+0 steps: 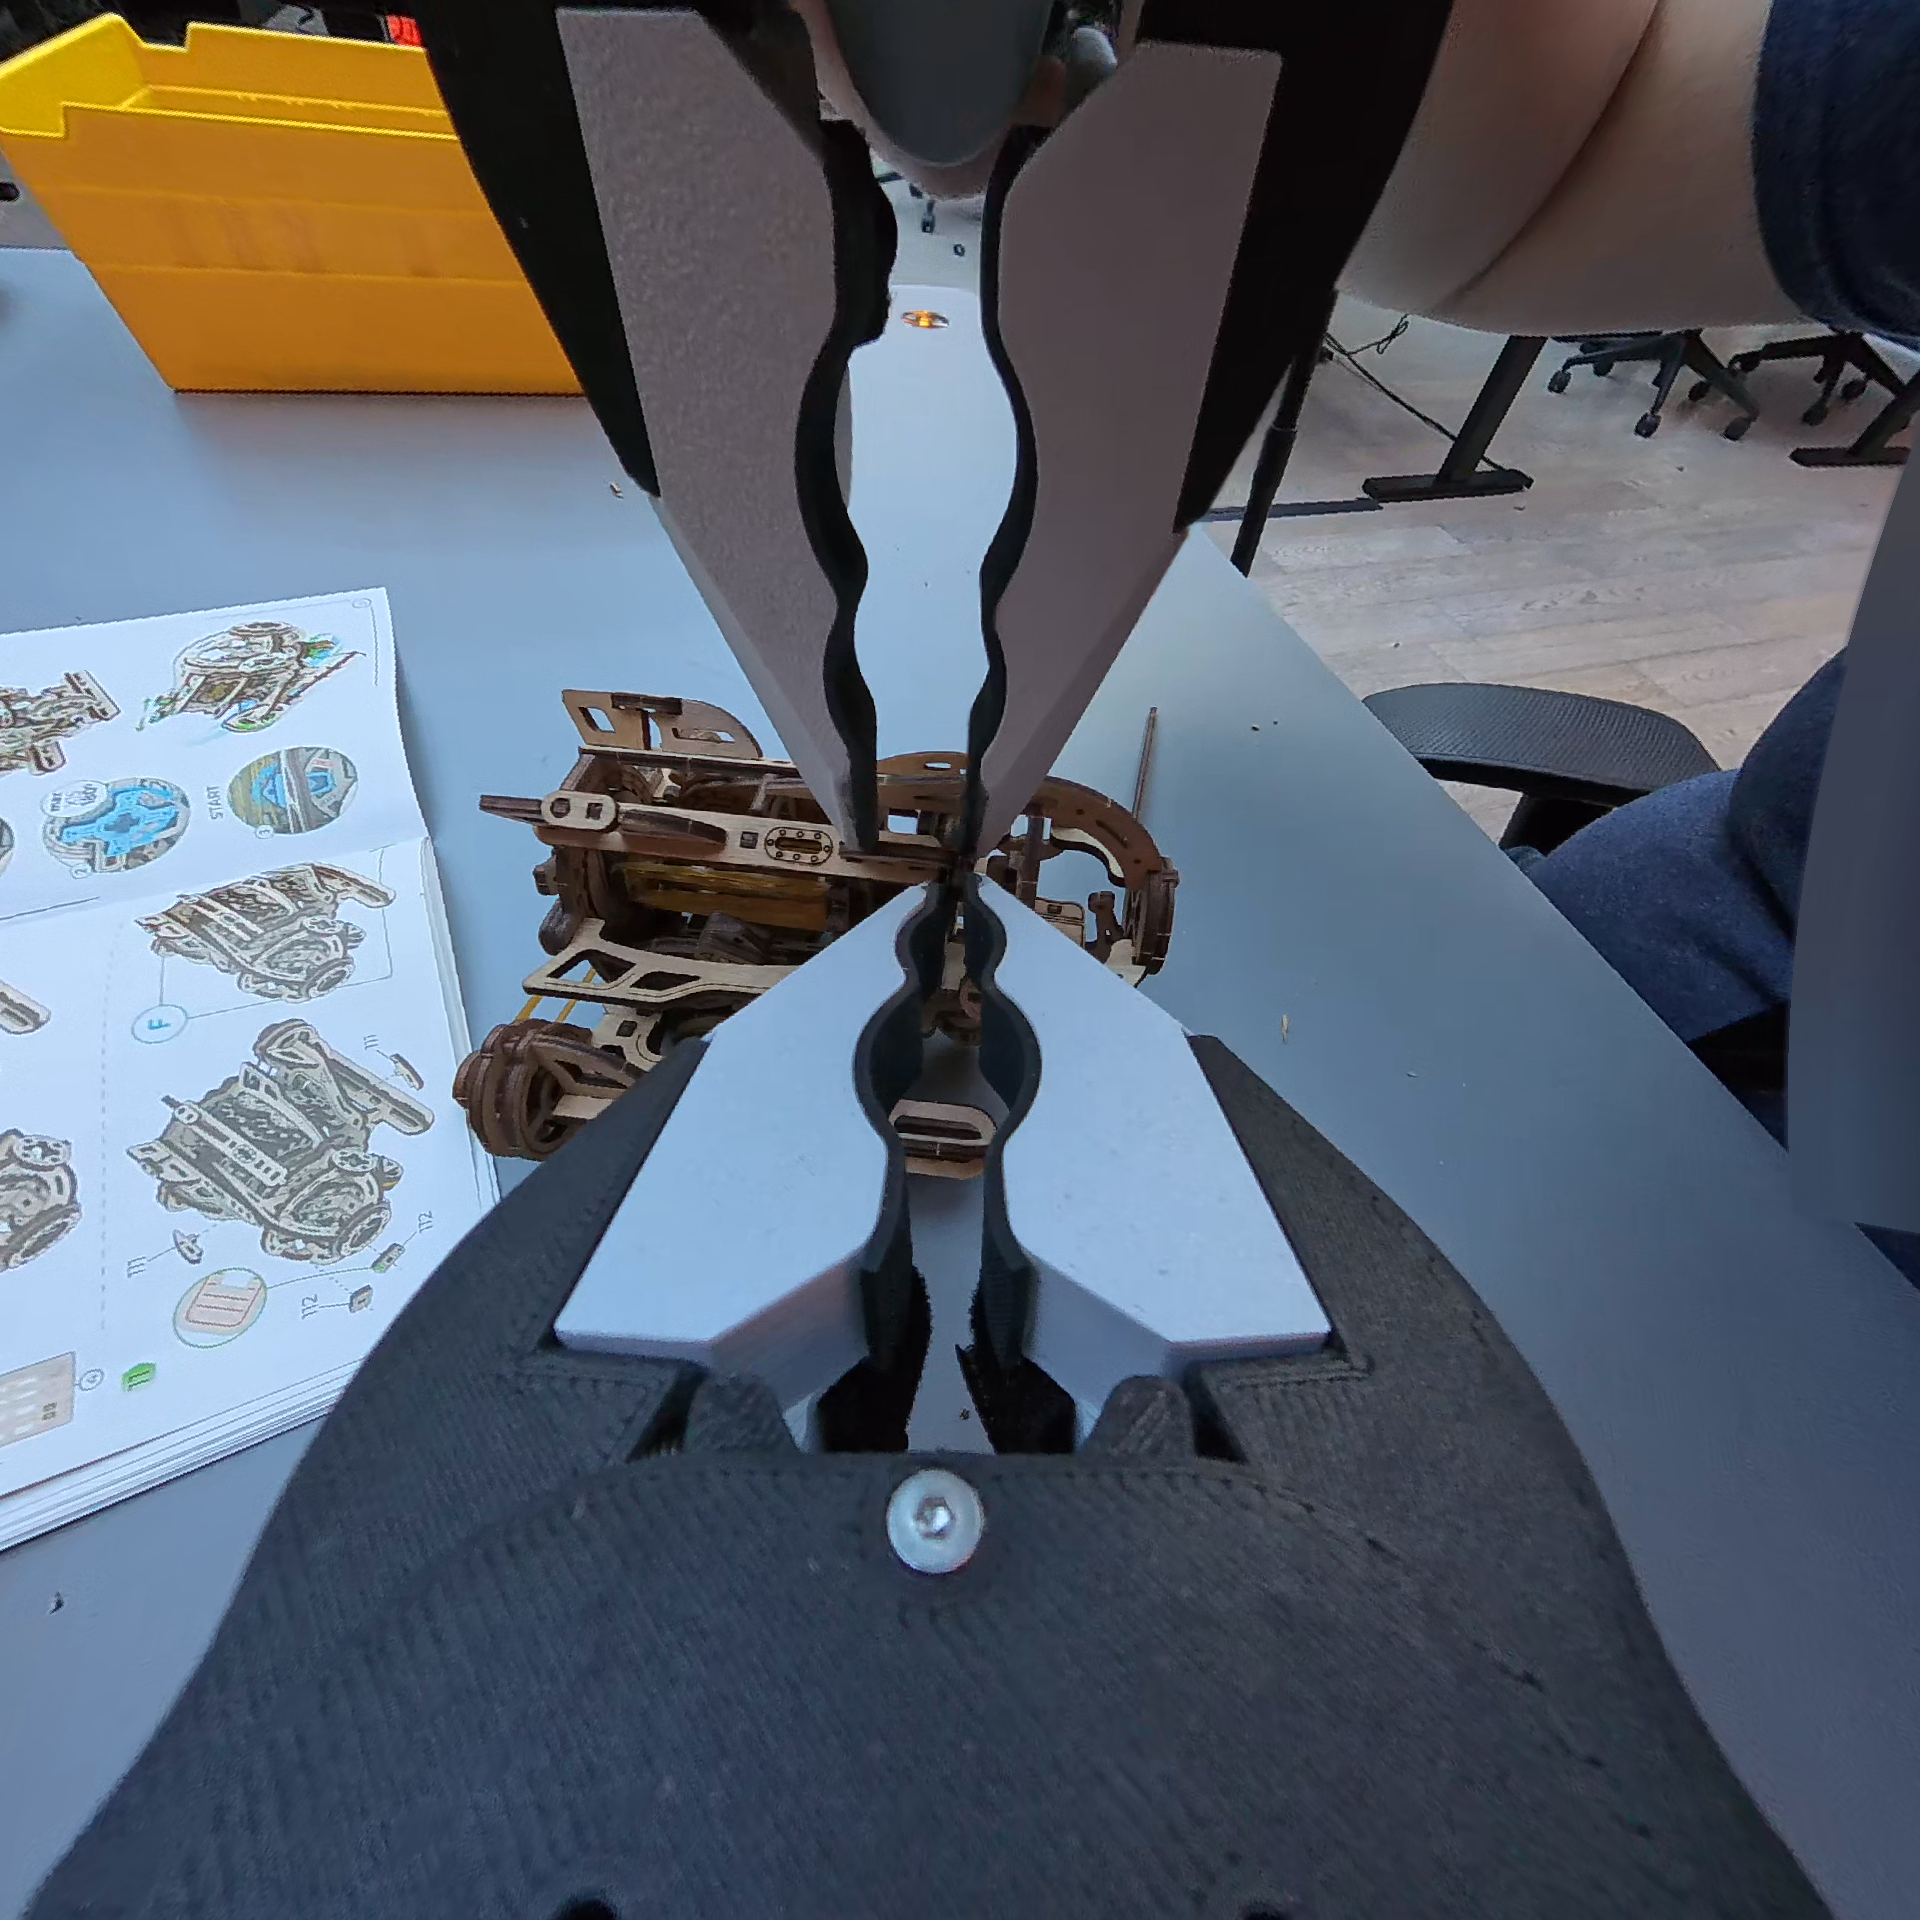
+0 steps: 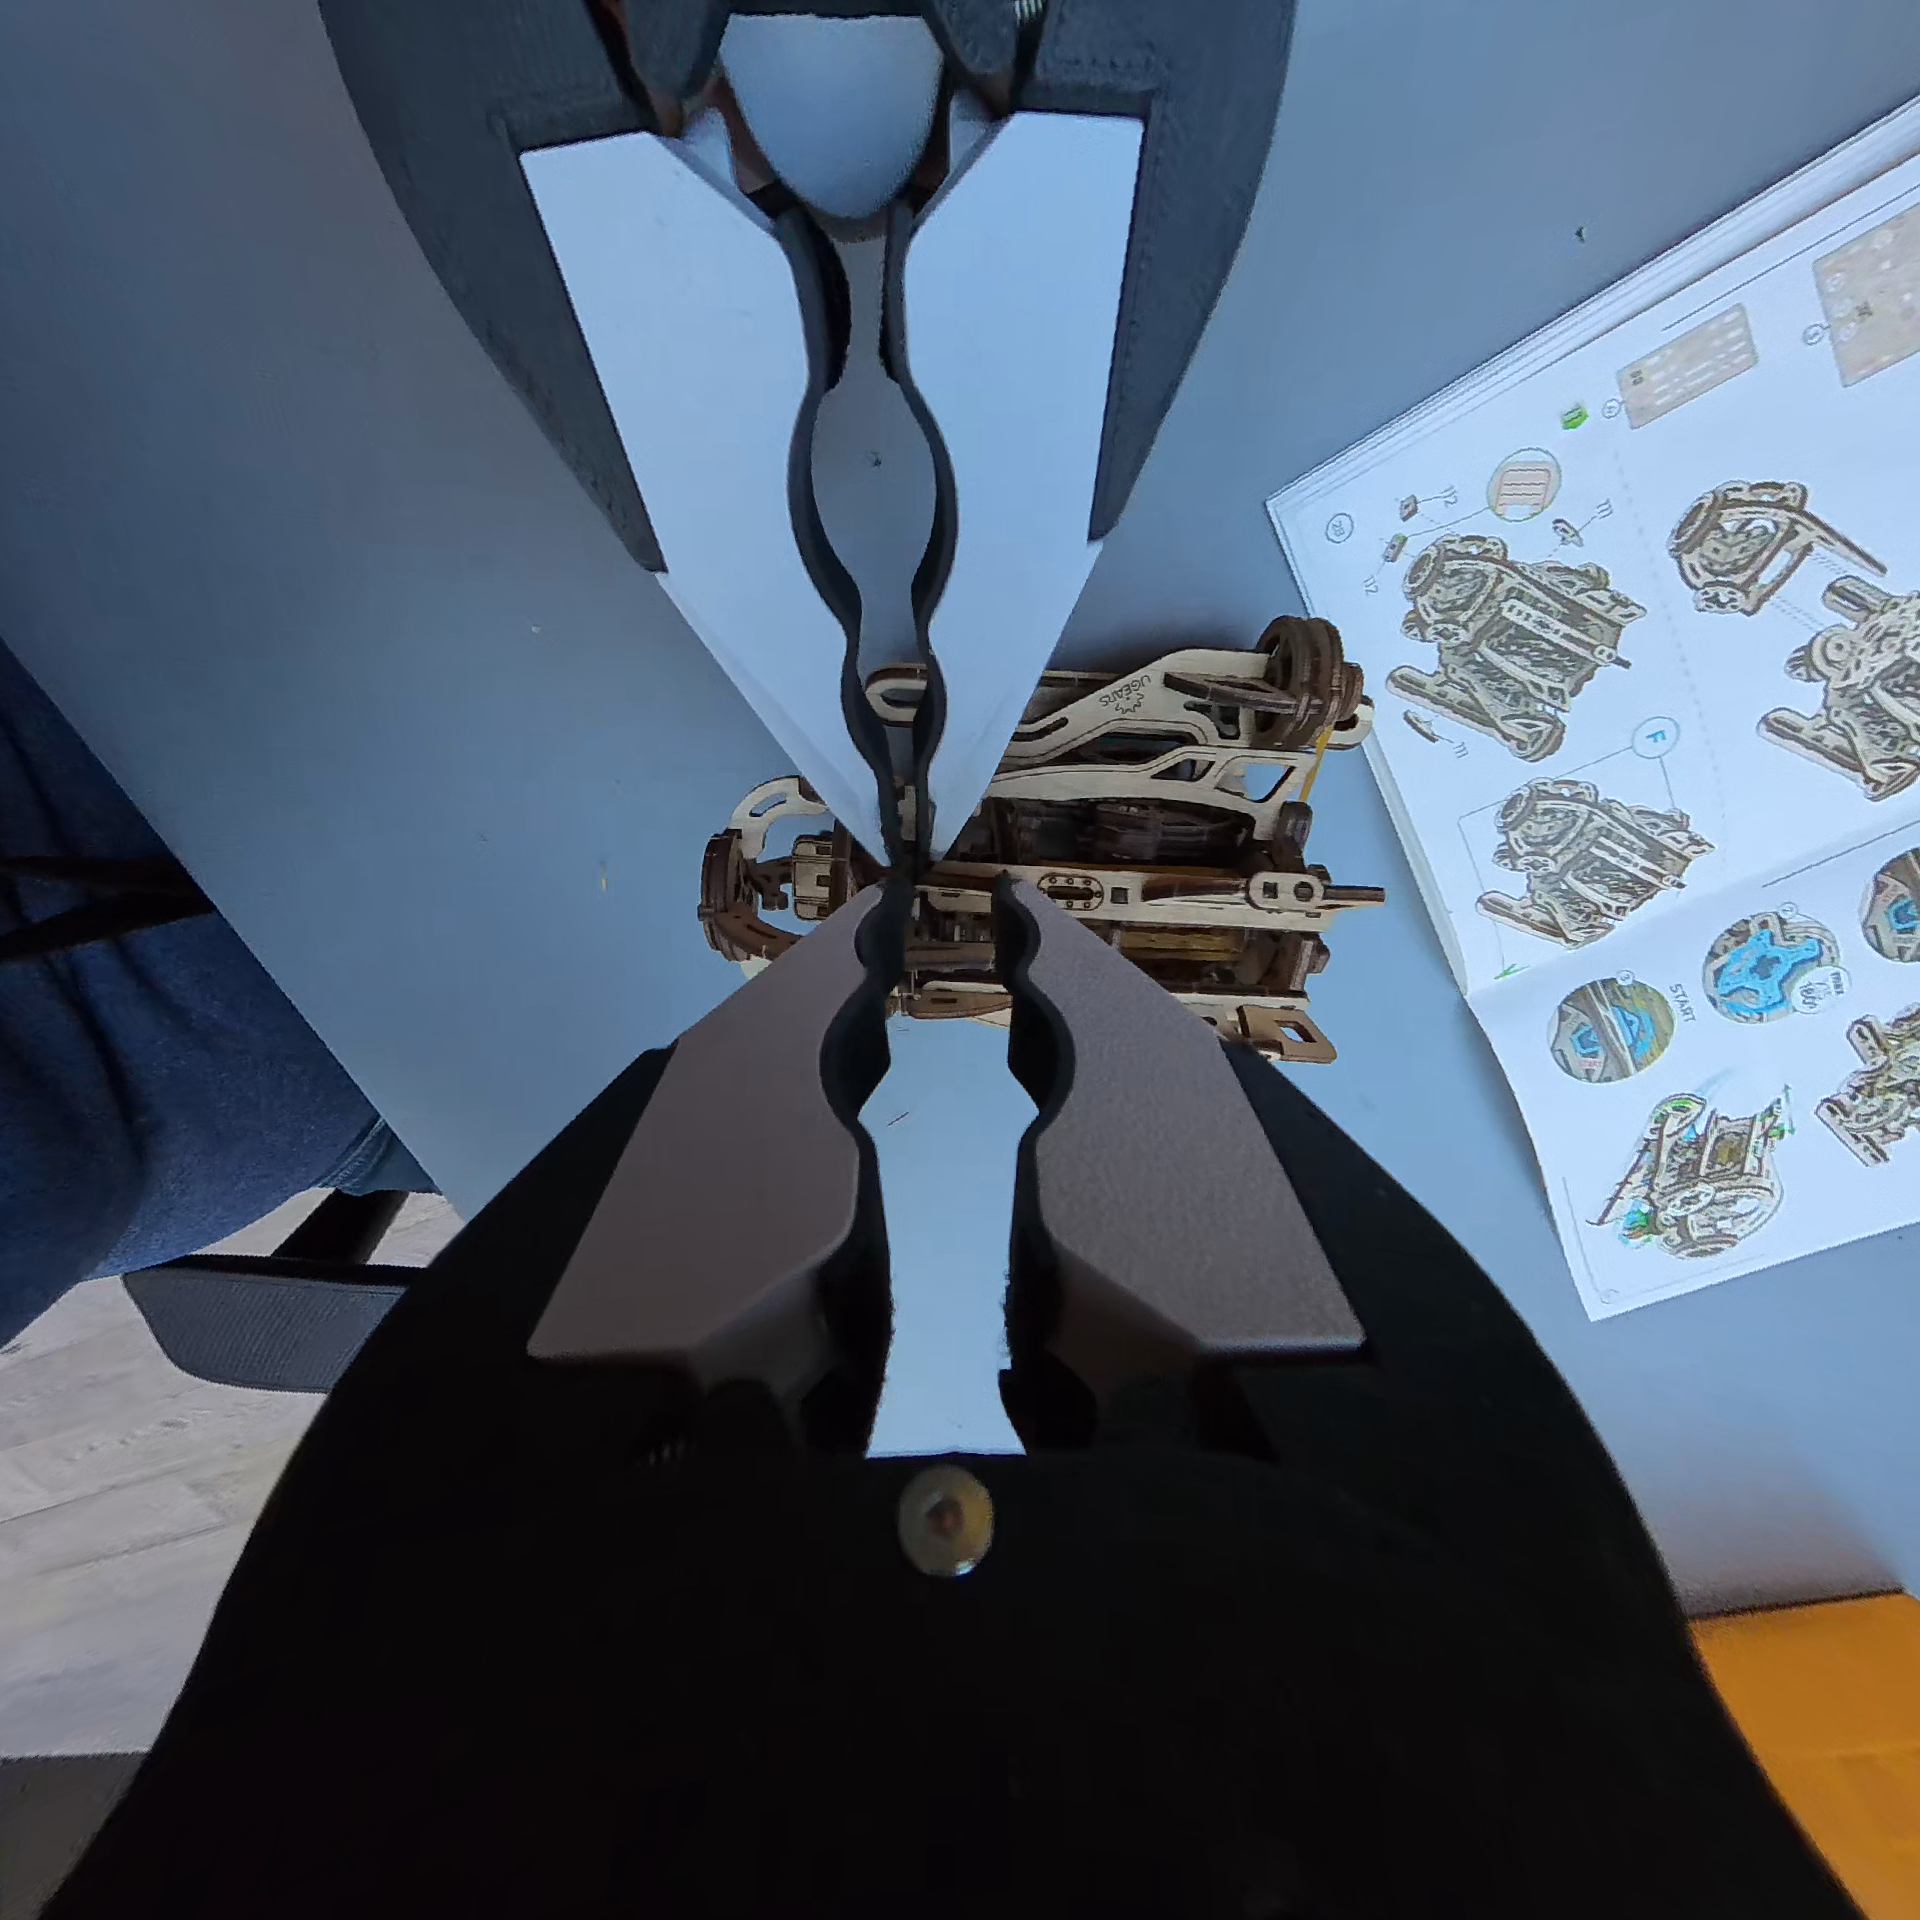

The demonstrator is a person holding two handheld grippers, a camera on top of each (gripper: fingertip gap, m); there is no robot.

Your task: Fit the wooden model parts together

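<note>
Left gripper [image 1: 948, 883]: jaws nearly closed, tips pinched at the top rail of the model [image 1: 727, 935]; whether a small loose part sits between the tips, cannot tell. Right gripper [image 2: 940, 888] meets it tip to tip from the opposite side, jaws slightly apart, one tip against the left tips, the other resting on the rail; nothing clearly held. The model lies on the table [image 1: 312, 499] directly under both tip pairs. Judged step: seating a small piece into the rail, or handing it over. Next move likely needs a steady press straight down with the model braced. Booklet [image 1: 239, 1039] lies open left of the left gripper. Beyond it, a yellow bin [image 1: 281, 239]; contents not visible.
</note>
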